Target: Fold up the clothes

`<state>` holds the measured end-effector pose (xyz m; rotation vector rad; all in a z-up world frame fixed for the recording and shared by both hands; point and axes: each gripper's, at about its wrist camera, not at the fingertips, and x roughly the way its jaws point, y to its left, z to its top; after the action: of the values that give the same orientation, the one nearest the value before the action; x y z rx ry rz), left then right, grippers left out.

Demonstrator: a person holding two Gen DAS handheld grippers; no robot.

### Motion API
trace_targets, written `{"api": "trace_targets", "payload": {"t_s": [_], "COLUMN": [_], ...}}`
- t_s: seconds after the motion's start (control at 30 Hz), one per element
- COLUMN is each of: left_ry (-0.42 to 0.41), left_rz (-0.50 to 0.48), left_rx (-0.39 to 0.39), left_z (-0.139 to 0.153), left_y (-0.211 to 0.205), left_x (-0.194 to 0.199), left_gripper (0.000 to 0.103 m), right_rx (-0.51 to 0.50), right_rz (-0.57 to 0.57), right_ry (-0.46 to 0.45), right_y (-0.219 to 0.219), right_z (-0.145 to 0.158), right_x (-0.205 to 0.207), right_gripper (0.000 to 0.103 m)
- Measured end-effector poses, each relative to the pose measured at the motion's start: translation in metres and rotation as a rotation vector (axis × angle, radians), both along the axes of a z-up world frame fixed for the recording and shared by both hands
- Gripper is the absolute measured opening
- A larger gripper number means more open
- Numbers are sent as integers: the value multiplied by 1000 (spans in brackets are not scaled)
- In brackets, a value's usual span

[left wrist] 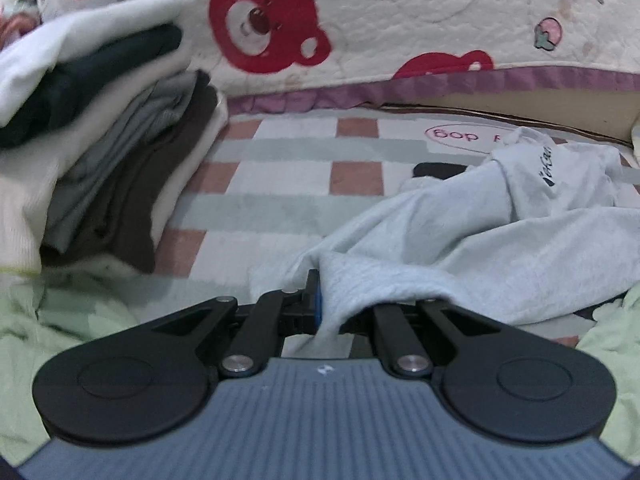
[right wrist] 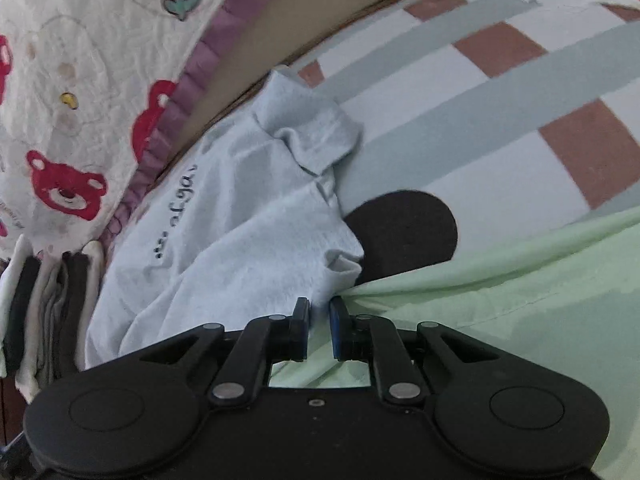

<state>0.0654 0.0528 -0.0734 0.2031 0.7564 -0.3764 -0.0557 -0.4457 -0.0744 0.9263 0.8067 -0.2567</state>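
Note:
A light grey garment (left wrist: 480, 248) with dark lettering lies crumpled on the checked bed cover (left wrist: 280, 184). My left gripper (left wrist: 324, 304) is shut on one edge of it, and the cloth drapes over the right finger. In the right wrist view the same grey garment (right wrist: 224, 220) stretches away to the left. My right gripper (right wrist: 320, 320) has its jaws nearly together, with the garment's near corner pinched in the narrow gap above a pale green sheet (right wrist: 500, 300).
A stack of folded clothes (left wrist: 120, 160) stands at the left, also seen in the right wrist view (right wrist: 52, 312). A bear-print quilt (left wrist: 360, 20) with a purple frill rises behind. A black round patch (right wrist: 404, 232) lies beside the garment. Pale green sheet (left wrist: 60, 312) lies near me.

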Motion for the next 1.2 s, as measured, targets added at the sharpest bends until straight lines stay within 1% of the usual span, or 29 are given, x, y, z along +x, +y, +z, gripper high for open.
{"api": "trace_targets", "payload": {"t_s": [0.03, 0.07, 0.1, 0.17, 0.2, 0.27, 0.3, 0.33, 0.37, 0.47, 0.5, 0.6, 0.73, 0.8, 0.9, 1.0, 1.03, 1.07, 1.1, 1.13, 1.2], "left_ry": [-3, -1, 4, 11, 13, 14, 12, 10, 6, -1, -2, 0, 12, 10, 20, 30, 32, 34, 36, 35, 26], "left_rz": [-3, -4, -2, 4, 11, 26, 34, 42, 50, 69, 78, 104, 130, 136, 149, 156, 156, 157, 157, 157, 159], "left_rx": [0, -4, -6, -6, -2, 6, 9, 12, 6, -23, -29, -39, -49, -46, -64, -75, -75, -75, -74, -73, -72], "left_z": [0, 0, -1, -4, -6, -9, -9, -10, -8, -6, -7, -10, -18, -22, -25, -28, -29, -30, -31, -32, -33], "left_y": [-2, -3, -3, -2, 0, 3, 5, 7, 9, 19, 21, 28, 31, 31, 34, 36, 35, 35, 35, 34, 33], "left_x": [0, 0, 1, 2, 3, 5, 6, 7, 7, 6, 6, 7, 10, 10, 10, 9, 9, 9, 9, 9, 9], "left_gripper": [5, 5, 5, 6, 6, 6, 6, 6, 6, 6, 6, 6, 6, 6, 6, 6, 6, 6, 6, 6, 6], "right_rx": [11, 21, 36, 37, 38, 22, 8, -5, -23, -87, -101, -142, -55, -10, 2, -4, -2, 0, 2, 4, 8], "right_rz": [-5, -11, -32, -56, -68, -72, -61, -49, -35, -14, -25, -54, -66, -72, -63, -63, -60, -58, -55, -53, -48], "right_ry": [-1, -2, -1, -11, -15, -13, -12, -11, -32, -122, -175, -210, -224, -230, -210, -182, -180, -178, -176, -174, -169], "right_y": [0, 0, 0, 0, -1, -4, -6, -8, -8, -9, -10, -9, -9, -10, -4, 0, 1, 2, 2, 3, 4], "right_z": [-3, -6, -9, -12, -14, -15, -13, -11, -5, 22, 31, 39, 18, 7, -1, -8, -11, -14, -16, -19, -24], "right_x": [2, 5, 4, 6, 6, 10, 12, 15, 15, 9, 1, -9, -10, -10, -7, -3, -2, 0, 2, 4, 8], "right_gripper": [16, 20, 26, 43, 44, 43, 33, 8, 8, 8, 7, 7, 8, 11, 12, 21, 28, 38, 40, 41, 39]}}
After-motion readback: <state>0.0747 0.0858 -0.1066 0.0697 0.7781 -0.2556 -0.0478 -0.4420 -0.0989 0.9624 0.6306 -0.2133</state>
